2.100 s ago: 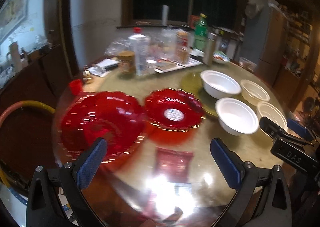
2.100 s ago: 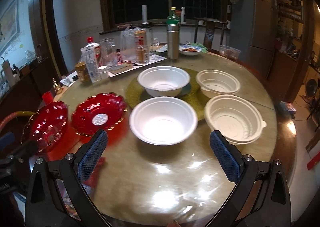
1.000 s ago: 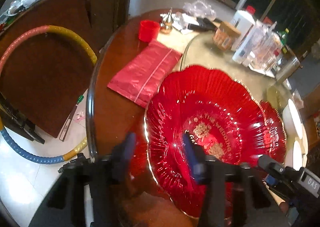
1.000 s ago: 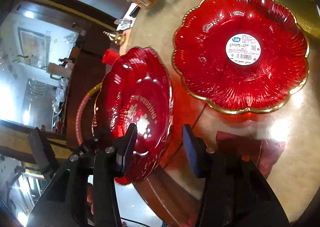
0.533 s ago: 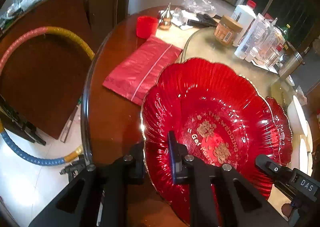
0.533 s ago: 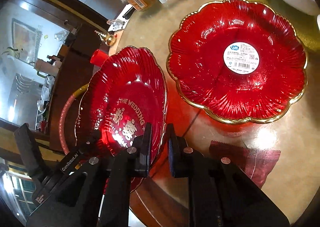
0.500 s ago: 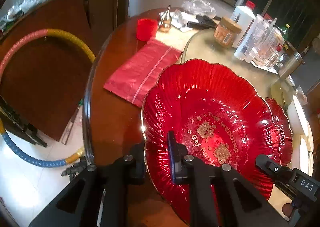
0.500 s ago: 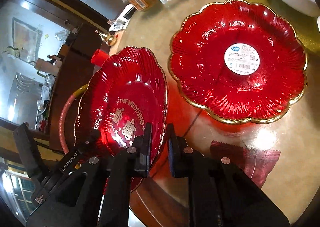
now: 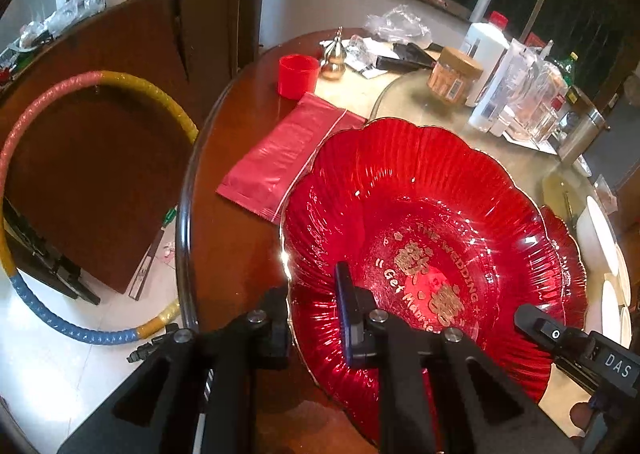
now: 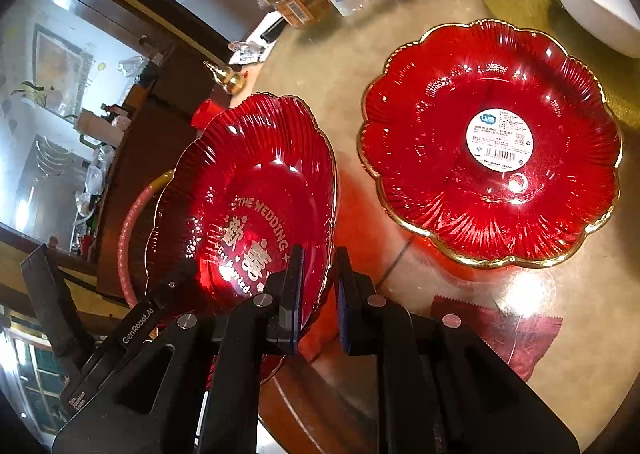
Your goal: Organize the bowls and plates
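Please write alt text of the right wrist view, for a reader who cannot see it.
The right gripper is shut on the rim of a red wedding plate, which the left gripper also holds, tilted. Beside it, a second red plate with a gold rim and a white label lies flat on the round table.

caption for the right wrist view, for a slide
Both grippers clamp the wedding plate by its rim beside the stickered plate.
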Tool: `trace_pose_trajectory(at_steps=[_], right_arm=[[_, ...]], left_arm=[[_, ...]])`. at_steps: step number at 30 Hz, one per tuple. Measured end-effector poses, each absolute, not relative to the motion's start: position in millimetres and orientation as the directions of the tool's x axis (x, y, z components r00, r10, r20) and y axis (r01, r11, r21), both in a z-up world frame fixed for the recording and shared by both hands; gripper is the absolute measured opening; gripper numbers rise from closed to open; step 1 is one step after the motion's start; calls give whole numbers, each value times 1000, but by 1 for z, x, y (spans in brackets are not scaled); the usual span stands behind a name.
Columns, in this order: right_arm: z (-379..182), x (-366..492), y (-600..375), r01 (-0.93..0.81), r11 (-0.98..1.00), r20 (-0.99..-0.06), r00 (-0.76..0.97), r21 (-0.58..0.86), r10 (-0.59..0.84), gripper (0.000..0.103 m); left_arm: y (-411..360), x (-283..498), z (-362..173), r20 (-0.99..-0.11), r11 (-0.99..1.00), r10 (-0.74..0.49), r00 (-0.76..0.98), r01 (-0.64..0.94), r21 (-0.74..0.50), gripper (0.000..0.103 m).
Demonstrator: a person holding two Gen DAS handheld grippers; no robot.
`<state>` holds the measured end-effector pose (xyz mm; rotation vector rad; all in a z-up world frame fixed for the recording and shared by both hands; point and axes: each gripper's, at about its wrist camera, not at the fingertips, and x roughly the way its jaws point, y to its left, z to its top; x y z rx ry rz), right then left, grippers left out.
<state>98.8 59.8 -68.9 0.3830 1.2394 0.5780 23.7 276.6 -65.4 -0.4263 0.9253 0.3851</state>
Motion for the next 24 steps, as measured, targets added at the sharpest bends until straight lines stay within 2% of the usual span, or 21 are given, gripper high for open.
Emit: trace_pose_trajectory(at_steps=[4, 6, 7, 8, 10, 17, 22, 24], right_arm=[[-74, 103, 58, -178, 784, -763, 181, 595, 621, 18], [-74, 103, 56, -174, 778, -759, 171, 604, 628, 20], [-74, 103, 55, -171, 774, -756, 169, 610, 633, 33], [-73, 102, 53, -168, 771, -752, 172, 614, 636, 58], [-67, 99, 46, -170, 767, -741, 200, 618, 641, 76], [-48, 88, -7, -148, 725, -680, 265, 673, 684, 76], [-56, 80, -81, 17, 590, -554, 366, 807, 748, 77], [-61, 79, -102, 79, 557, -539, 398, 827, 743, 80]], left_arm=[[276, 28, -73, -838, 853, 132, 529, -492, -176, 18], [274, 30, -76, -845, 859, 126, 520, -483, -170, 25], [273, 30, -77, -848, 863, 125, 515, -478, -163, 43], [273, 30, -76, -849, 864, 131, 512, -479, -156, 66], [272, 26, -72, -836, 861, 148, 528, -485, -154, 82], [289, 3, -53, -809, 825, 192, 555, -538, -173, 82], [293, -15, -14, -735, 804, 239, 634, -554, -216, 84], [282, -12, 9, -693, 831, 238, 680, -512, -218, 86]])
